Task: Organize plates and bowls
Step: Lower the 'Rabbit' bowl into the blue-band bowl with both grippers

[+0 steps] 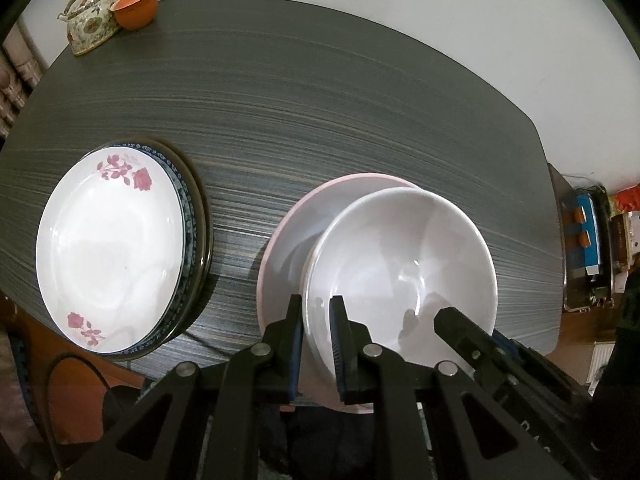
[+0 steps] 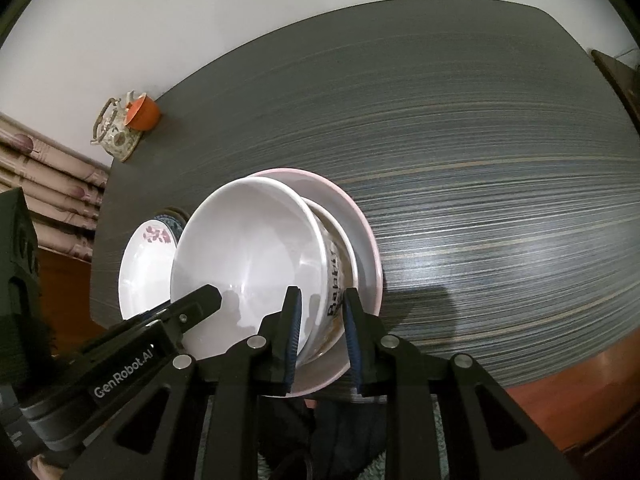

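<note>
- Left wrist view: left gripper [image 1: 316, 312] clamped on near rim of white bowl [image 1: 400, 276]; bowl nested in pink dish [image 1: 288, 232] on table [image 1: 320, 100]; rose plate [image 1: 108, 248] topping stack left of dish.
- Right wrist view: right gripper [image 2: 320, 304] straddling bowl's [image 2: 248, 252] right rim, jaws parted; lettered bowl [image 2: 334, 284] under it, inside dish [image 2: 360, 224].

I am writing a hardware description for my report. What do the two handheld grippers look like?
Both are matte black frames with triangular cut-outs and round silver pivot pins. The left gripper and the right gripper each have two narrow fingers lined with blue ribbed pads. White "GenRobot.AI" lettering marks the left gripper's side. A black cable loops beside the left gripper.
</note>
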The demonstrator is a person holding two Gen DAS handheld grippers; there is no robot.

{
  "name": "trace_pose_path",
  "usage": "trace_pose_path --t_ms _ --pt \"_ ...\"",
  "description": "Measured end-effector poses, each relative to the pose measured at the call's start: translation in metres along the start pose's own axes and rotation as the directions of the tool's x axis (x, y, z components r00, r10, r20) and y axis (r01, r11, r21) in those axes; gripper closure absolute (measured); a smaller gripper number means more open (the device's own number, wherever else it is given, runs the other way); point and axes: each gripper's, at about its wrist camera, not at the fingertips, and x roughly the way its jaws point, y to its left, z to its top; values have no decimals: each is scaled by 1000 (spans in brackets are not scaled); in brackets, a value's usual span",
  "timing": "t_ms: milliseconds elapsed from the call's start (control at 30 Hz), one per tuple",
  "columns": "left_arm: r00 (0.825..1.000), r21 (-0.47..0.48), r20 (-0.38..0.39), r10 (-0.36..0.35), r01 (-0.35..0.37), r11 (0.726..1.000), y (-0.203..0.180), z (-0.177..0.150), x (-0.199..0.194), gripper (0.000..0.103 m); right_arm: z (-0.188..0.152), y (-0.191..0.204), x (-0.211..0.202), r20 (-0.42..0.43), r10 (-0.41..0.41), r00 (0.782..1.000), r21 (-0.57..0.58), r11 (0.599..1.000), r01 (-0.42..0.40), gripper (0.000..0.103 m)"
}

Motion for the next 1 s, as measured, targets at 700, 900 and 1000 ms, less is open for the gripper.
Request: trace_pose_path --t_ms 700,900,1000 --pt "1000 10 14 20 -20 1000 -4 -2 1 90 -4 0 -1 12 7 1000 -8 1000 -6 73" --pt "999 21 29 15 -15 1000 -4 -3 -1 85 -3 -1 -5 17 26 1000 -8 1000 -26 62" --pt "999 20 41 12 -13 1000 -2 -3 -3 79 -3 -2 -6 21 29 999 -4 1000 -29 60"
